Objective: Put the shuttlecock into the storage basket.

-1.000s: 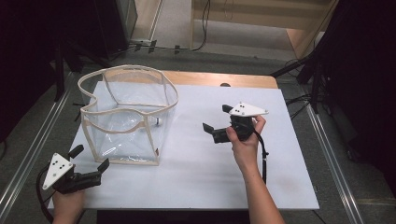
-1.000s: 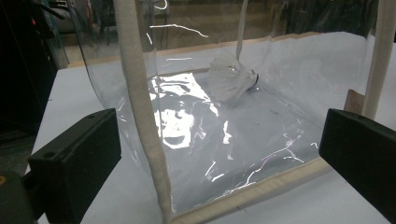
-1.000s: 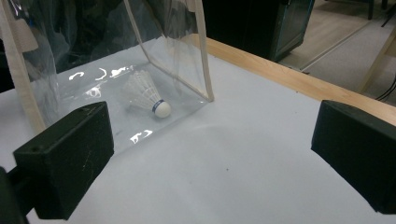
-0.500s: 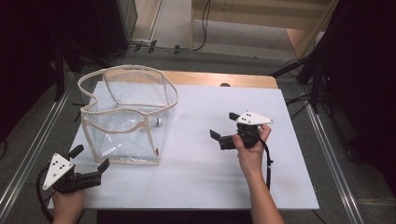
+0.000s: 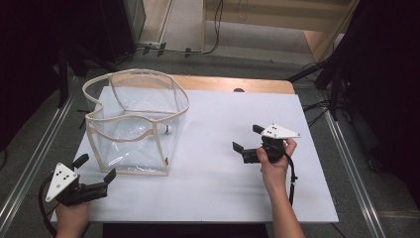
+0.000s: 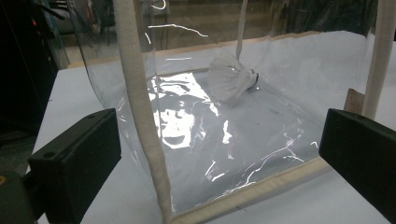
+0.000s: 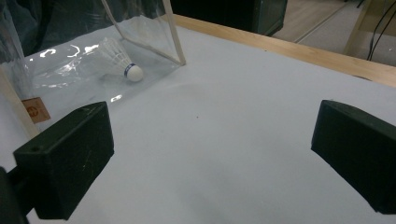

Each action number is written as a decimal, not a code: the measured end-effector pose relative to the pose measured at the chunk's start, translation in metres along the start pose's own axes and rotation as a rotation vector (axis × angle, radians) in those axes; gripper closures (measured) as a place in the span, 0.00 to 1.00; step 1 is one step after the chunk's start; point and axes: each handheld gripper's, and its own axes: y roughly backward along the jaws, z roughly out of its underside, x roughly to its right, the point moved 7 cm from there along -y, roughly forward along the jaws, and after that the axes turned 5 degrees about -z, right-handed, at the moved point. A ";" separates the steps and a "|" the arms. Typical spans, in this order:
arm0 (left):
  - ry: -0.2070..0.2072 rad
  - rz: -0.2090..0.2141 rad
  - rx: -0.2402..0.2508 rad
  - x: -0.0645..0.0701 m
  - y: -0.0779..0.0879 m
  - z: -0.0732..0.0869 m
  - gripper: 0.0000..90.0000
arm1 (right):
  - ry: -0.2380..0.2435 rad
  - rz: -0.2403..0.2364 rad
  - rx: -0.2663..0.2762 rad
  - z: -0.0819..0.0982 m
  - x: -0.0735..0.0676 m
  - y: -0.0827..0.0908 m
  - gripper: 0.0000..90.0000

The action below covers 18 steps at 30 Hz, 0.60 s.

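Note:
A clear plastic bag [image 5: 133, 121] with cream-coloured edging stands open on the left of the white table [image 5: 218, 198]. A white shuttlecock [image 6: 232, 77] lies on the bag's floor, its cork tip [image 7: 135, 73] toward the table's middle. My left gripper [image 5: 94, 173] is open at the table's front left corner, pointing at the bag's near corner [image 6: 140, 116] with nothing between its jaws. My right gripper [image 5: 247, 140] is open over the right half of the table, aimed toward the bag and holding nothing.
A small brown label [image 7: 35, 110] sits on the bag's side. A wooden strip [image 5: 233, 84] runs along the table's far edge. Metal rails [image 5: 346, 153] flank the table. Dark stands and cables [image 5: 163, 49] lie on the floor beyond.
My right gripper has drawn back toward the right and nearer the front of the table, away from the bag. The left gripper and the bag have stayed put.

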 end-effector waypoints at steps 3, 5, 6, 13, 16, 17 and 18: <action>0.000 0.000 0.001 0.000 0.000 0.000 0.00 | -0.005 0.006 -0.006 0.006 0.002 0.002 0.00; 0.000 0.000 0.001 0.000 0.000 0.000 0.00 | -0.009 0.008 -0.011 0.010 0.003 0.004 0.00; 0.000 -0.001 0.002 0.000 0.000 0.000 0.00 | -0.014 0.009 -0.011 0.012 0.004 0.005 0.00; -0.002 -0.002 -0.001 0.000 0.000 0.000 0.00 | -0.033 0.026 -0.011 0.023 0.009 0.013 0.00; -0.001 -0.002 0.000 0.000 0.000 0.000 0.00 | -0.040 0.034 -0.013 0.028 0.012 0.017 0.00; -0.001 -0.003 0.001 0.000 0.000 0.000 0.00 | -0.045 0.038 -0.013 0.030 0.012 0.019 0.00; -0.002 -0.003 0.001 0.000 0.000 0.000 0.00 | -0.046 0.039 -0.014 0.032 0.013 0.020 0.00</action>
